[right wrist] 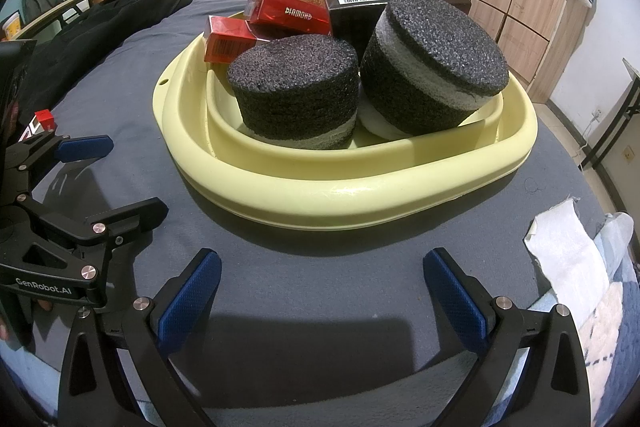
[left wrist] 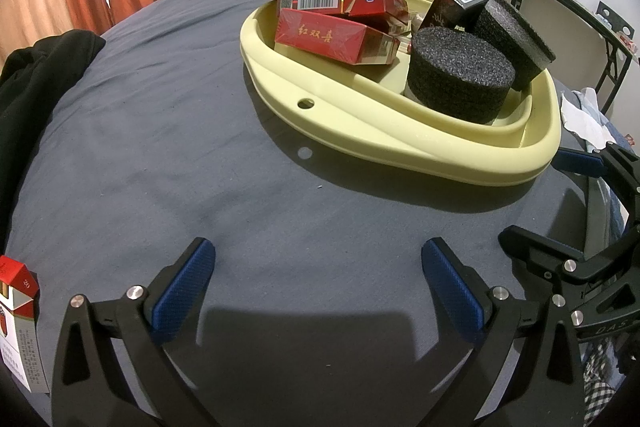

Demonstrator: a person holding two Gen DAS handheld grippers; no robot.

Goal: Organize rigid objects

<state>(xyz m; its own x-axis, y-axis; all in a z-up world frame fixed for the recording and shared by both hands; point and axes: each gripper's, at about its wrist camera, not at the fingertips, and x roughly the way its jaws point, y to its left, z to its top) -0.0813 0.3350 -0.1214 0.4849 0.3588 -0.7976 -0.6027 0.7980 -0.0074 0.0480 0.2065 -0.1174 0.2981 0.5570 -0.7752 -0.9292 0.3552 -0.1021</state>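
Ahead of the left gripper (left wrist: 318, 291), whose blue pads stand wide apart and empty over the grey bedsheet (left wrist: 160, 147), the yellow basin (left wrist: 360, 131) sits well forward and to the right, holding stacked red cigarette packs (left wrist: 332, 41), a dark box (left wrist: 460, 7) and two black foam cylinders (left wrist: 460, 79). One red-and-white pack (left wrist: 18, 315) stands outside the basin at the far left edge, beside this gripper's left finger. From the right wrist view, the right gripper (right wrist: 322, 291) is likewise spread open and empty, just short of the basin rim (right wrist: 340, 195); the rear foam cylinder (right wrist: 432, 67) leans tilted against the wall. The red packs are piled loosely and unevenly, so dropping the last pack on top could tip the pile over the rim.
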